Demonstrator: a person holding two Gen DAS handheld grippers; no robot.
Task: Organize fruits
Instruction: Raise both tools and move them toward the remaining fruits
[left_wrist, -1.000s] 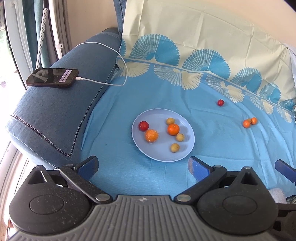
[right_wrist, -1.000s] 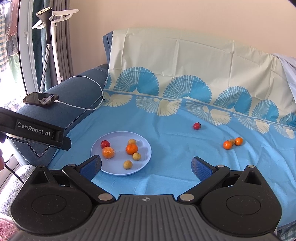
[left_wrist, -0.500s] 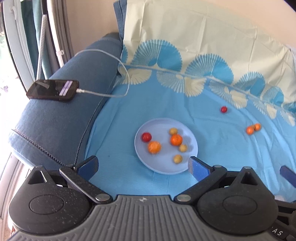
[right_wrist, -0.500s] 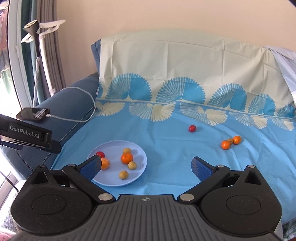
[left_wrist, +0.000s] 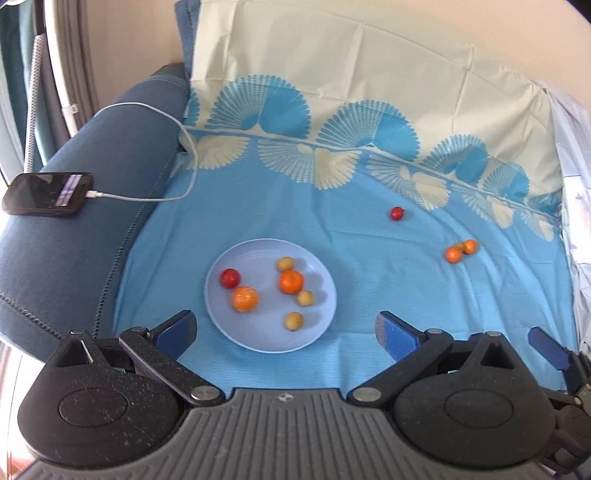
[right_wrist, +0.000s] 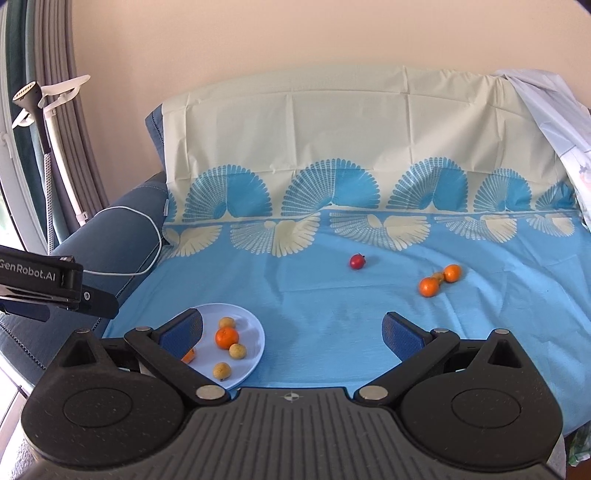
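Note:
A pale blue plate (left_wrist: 317, 332) (right_wrist: 255, 332) lies on the blue cloth and holds a red fruit (left_wrist: 229, 277), two oranges (left_wrist: 245, 298) (left_wrist: 291, 281) and three small yellow fruits (left_wrist: 293, 320). Farther right on the cloth lie a loose red fruit (left_wrist: 397, 213) (right_wrist: 357, 261) and two small oranges with a tiny fruit between them (left_wrist: 453, 254) (right_wrist: 428, 286). My left gripper (left_wrist: 286, 330) is open just short of the plate, nothing between its fingers. My right gripper (right_wrist: 293, 330) is open over bare cloth, right of the plate, well short of the loose fruits.
A phone (left_wrist: 48, 194) on a white charging cable (left_wrist: 184, 147) rests on the sofa's blue armrest at the left. The cloth rises up the backrest (right_wrist: 351, 122) behind. The left gripper's body (right_wrist: 40, 284) shows at the left of the right wrist view.
Both grippers have drawn back and tilted up, so the plate sits lower in view. The right view has swung rightward toward the loose fruits. No fruit has moved.

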